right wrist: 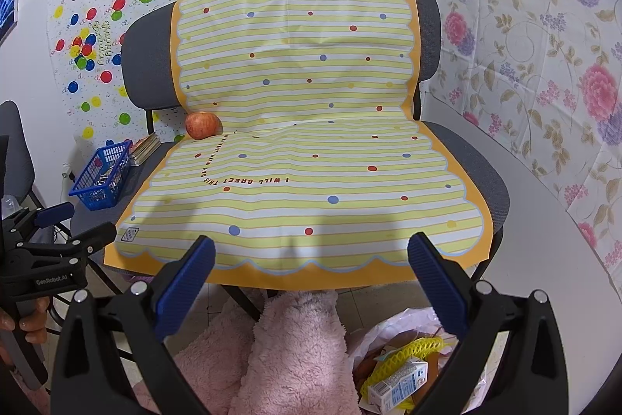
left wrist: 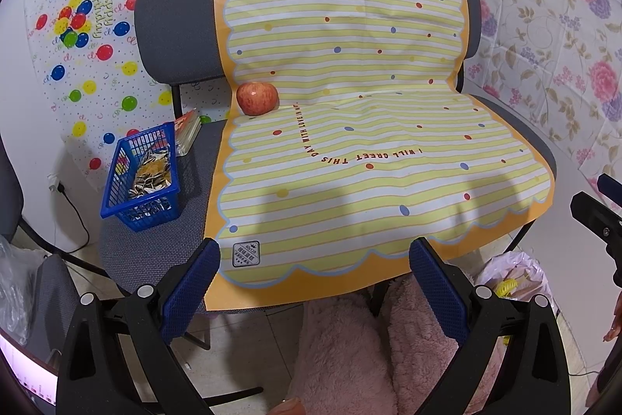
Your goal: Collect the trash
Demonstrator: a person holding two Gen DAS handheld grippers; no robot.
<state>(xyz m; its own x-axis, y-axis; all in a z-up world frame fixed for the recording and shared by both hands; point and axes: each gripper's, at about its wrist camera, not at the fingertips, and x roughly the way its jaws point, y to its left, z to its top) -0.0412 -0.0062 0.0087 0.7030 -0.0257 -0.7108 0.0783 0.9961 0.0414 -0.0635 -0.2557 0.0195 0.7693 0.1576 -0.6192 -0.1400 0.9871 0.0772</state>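
Hovering short of the chair's front edge, both grippers stood with jaws apart and nothing between them: the left gripper [left wrist: 315, 282] and the right gripper [right wrist: 311, 279] each faced the striped yellow sheet [right wrist: 311, 150] draped over the grey chair [right wrist: 482, 174]. The sheet's seat area showed no loose litter in either view; the only item resting on it was a red apple [left wrist: 257, 98] at the back fold, on the left, which appeared whole and was judged not to be waste. On the bare seat fabric just beside the sheet's left edge stood a blue basket [left wrist: 116, 181] holding crumpled wrappers or similar scraps; their exact nature could not be told. Behind the basket lay a flat stack of packets [left wrist: 188, 135], contents unclear. On the floor below the right gripper a thin plastic trash bag [right wrist: 388, 333] lay open, already containing a small carton [right wrist: 396, 382] and yellow foam netting [right wrist: 420, 347]. On this evidence, collection looked largely complete, with the surface cleared and refuse bagged. What might remain was the basket's contents, should they count as trash.
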